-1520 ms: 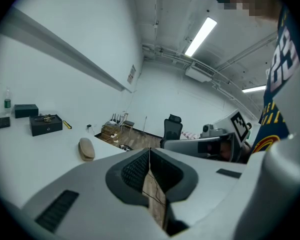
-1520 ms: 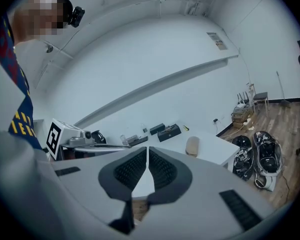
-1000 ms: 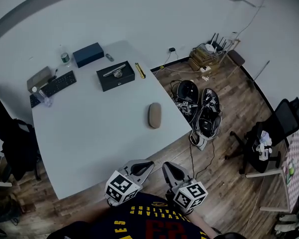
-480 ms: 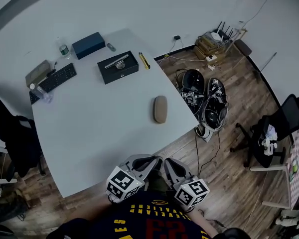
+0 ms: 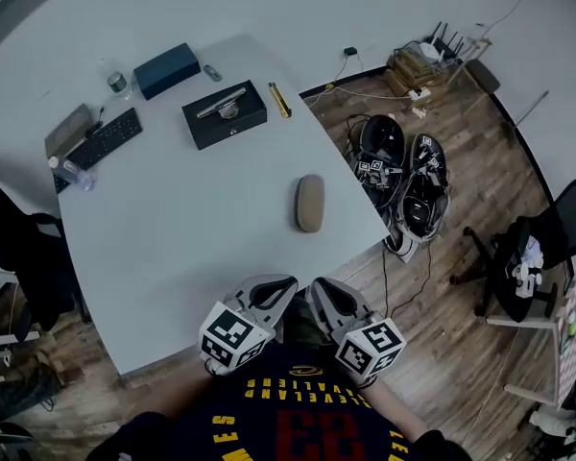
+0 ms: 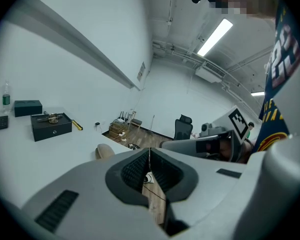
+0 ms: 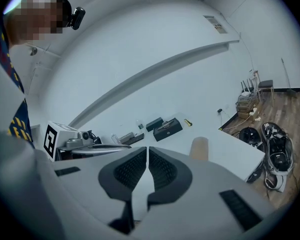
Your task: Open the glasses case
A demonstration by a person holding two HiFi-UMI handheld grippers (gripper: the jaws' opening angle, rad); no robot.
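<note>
Left gripper point(image 5: 274, 291): jaws pressed together, empty, parked at 6 o'clock off the white table point(image 5: 173, 257). Tan oval hard-shell glasses case point(image 5: 309, 203): lid down, lying at 12 o'clock, well apart. Right gripper point(image 5: 326, 298): pads meeting, empty. Both probably staged for approach.

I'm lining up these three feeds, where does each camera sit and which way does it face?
Head view: on the person's head, steeply down at the table; left gripper, right gripper, shirt show.
Left gripper view: on that gripper, along shut jaws past the table corner; right gripper, shirt show.
Right gripper view: on that gripper, along shut jaws across the table; left gripper shows.
All share the glasses case.
</note>
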